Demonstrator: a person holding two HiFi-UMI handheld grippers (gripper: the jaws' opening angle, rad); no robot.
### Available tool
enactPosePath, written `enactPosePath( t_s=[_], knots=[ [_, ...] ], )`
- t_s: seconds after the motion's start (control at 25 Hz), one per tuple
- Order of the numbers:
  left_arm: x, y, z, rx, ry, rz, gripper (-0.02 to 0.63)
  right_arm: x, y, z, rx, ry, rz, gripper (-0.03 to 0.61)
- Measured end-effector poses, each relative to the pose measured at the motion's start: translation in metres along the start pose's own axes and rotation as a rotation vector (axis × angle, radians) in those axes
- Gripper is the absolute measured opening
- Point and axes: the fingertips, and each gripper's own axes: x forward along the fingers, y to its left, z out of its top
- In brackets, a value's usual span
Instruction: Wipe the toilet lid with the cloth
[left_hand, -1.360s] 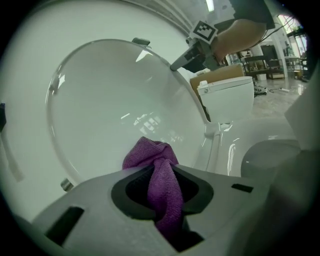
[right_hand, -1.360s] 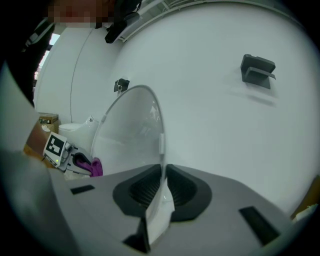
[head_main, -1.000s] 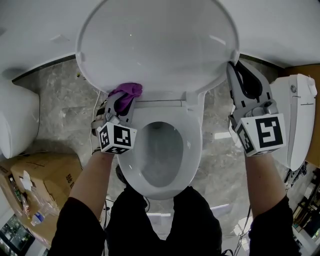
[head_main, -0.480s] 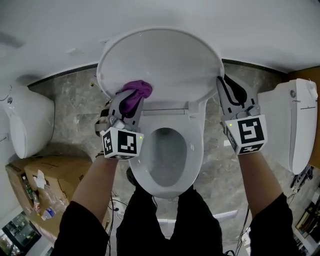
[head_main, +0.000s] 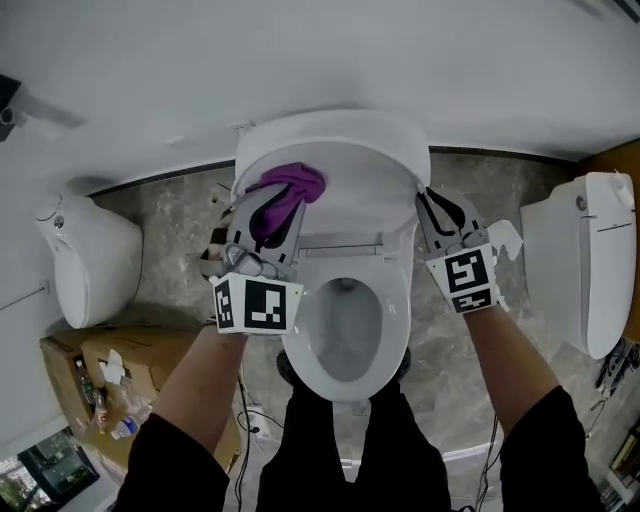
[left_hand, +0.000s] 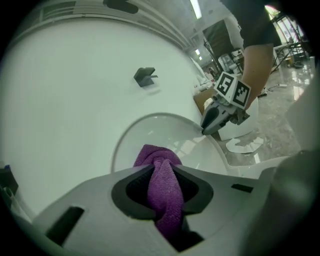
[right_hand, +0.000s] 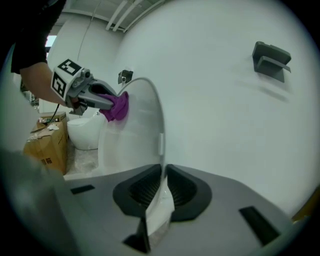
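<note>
The white toilet lid (head_main: 345, 160) stands raised against the wall. My left gripper (head_main: 275, 205) is shut on a purple cloth (head_main: 292, 188) and presses it to the left part of the lid's inner face. In the left gripper view the cloth (left_hand: 162, 187) bulges out between the jaws against the lid (left_hand: 150, 135). My right gripper (head_main: 432, 200) is shut on the lid's right edge; in the right gripper view that thin edge (right_hand: 161, 145) runs between the jaws. From there the cloth (right_hand: 118, 106) shows on the lid's far side.
The open seat and bowl (head_main: 345, 330) lie below the lid, between my arms. A second toilet (head_main: 90, 265) stands at the left and a third (head_main: 590, 260) at the right. Cardboard boxes (head_main: 90, 385) sit on the grey floor at lower left. A white wall is close behind the lid.
The lid has swung further up toward the wall. My left gripper has carried the cloth up and rightward across the lid. The right gripper stayed clamped on the lid's edge.
</note>
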Motion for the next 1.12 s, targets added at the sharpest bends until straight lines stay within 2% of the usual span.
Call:
enactPosePath(
  t_s=[0.2, 0.4, 0.56, 0.76, 0.96, 1.12],
  knots=[
    [-0.005, 0.019, 0.035, 0.038, -0.041, 0.021, 0.081, 0.000, 0.001, -0.002, -0.006, 0.009, 0.021, 0.035],
    [0.008, 0.009, 0.020, 0.004, -0.084, 0.060, 0.081, 0.002, 0.000, 0.001, 0.000, -0.039, 0.009, 0.035],
    [0.027, -0.036, -0.010, -0.046, -0.068, 0.020, 0.081, -0.001, 0.001, 0.002, 0.016, -0.074, -0.004, 0.035],
    [0.056, -0.099, -0.066, -0.060, -0.016, -0.070, 0.081, -0.001, 0.001, 0.007, 0.023, -0.119, -0.030, 0.035],
    [0.079, -0.161, -0.130, 0.009, 0.051, -0.188, 0.081, -0.002, 0.000, 0.011, 0.011, -0.143, -0.037, 0.035],
    [0.092, -0.193, -0.157, 0.013, 0.078, -0.227, 0.081, -0.001, 0.001, 0.010, -0.031, -0.146, -0.032, 0.035]
  ],
)
